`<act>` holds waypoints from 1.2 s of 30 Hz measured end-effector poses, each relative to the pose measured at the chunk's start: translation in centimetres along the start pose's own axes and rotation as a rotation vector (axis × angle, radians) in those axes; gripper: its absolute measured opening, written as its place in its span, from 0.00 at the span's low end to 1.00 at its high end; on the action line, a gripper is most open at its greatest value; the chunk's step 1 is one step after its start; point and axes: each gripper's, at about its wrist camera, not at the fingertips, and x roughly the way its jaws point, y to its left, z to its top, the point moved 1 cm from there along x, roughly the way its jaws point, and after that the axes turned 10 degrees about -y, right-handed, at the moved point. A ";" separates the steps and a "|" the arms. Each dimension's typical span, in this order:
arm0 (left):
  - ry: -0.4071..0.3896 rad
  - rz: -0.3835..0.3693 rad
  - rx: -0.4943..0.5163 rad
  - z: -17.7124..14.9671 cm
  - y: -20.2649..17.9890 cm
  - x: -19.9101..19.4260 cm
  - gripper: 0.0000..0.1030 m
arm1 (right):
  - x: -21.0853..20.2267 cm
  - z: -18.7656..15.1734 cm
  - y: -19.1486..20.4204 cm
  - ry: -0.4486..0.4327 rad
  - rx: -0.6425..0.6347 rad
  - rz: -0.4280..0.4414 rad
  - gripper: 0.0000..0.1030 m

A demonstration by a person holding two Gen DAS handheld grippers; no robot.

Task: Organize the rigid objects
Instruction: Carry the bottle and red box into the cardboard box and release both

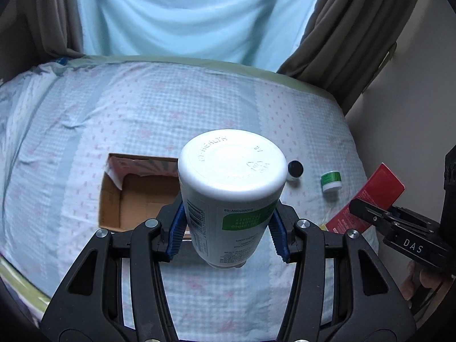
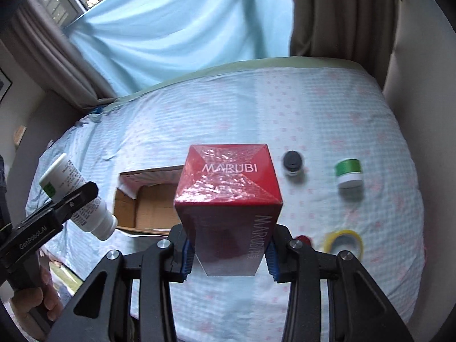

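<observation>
In the left wrist view, the left gripper (image 1: pixel 228 228) is closed on a white bottle (image 1: pixel 230 196) with a green label; the blue pads (image 1: pixel 178 229) press on both sides of its body, and its flat bottom faces the camera, so the bottle is held upside down above the bed (image 1: pixel 171 108). Behind the jaws and a little to the left, an open cardboard box (image 1: pixel 136 196) lies on the checked bedcover. Beyond the right jaw there are a small black-capped jar (image 1: pixel 295 169) and, further right, a small green and white jar (image 1: pixel 331 181), both standing on the cover. At the far right edge the right gripper (image 1: pixel 379 213) holds a red box (image 1: pixel 367 202). In the right wrist view, the right gripper (image 2: pixel 228 253) is closed on the red box (image 2: pixel 229 182) marked MARUBI, with the blue pads (image 2: pixel 186 259) against its two sides. The cardboard box (image 2: pixel 148 208) is behind the left jaw. Beyond the right jaw stand the black-capped jar (image 2: pixel 293 164) and the green and white jar (image 2: pixel 349 173), and a yellow tape roll (image 2: pixel 344 242) lies just beside the right jaw. At the left, the left gripper (image 2: pixel 82 202) carries the white bottle (image 2: pixel 77 196), tilted.
</observation>
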 end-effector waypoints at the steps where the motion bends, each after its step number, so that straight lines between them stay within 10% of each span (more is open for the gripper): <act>1: 0.008 -0.003 0.001 0.1 1.6 -0.2 0.46 | 0.3 -0.1 1.4 -0.001 0.003 0.006 0.36; 16: 0.206 -0.028 0.149 1.5 16.0 8.3 0.46 | 11.5 -2.0 16.0 0.141 0.189 0.006 0.36; 36: 0.599 -0.045 0.397 -6.3 15.1 27.6 0.45 | 30.2 -6.5 11.4 0.471 0.412 -0.081 0.36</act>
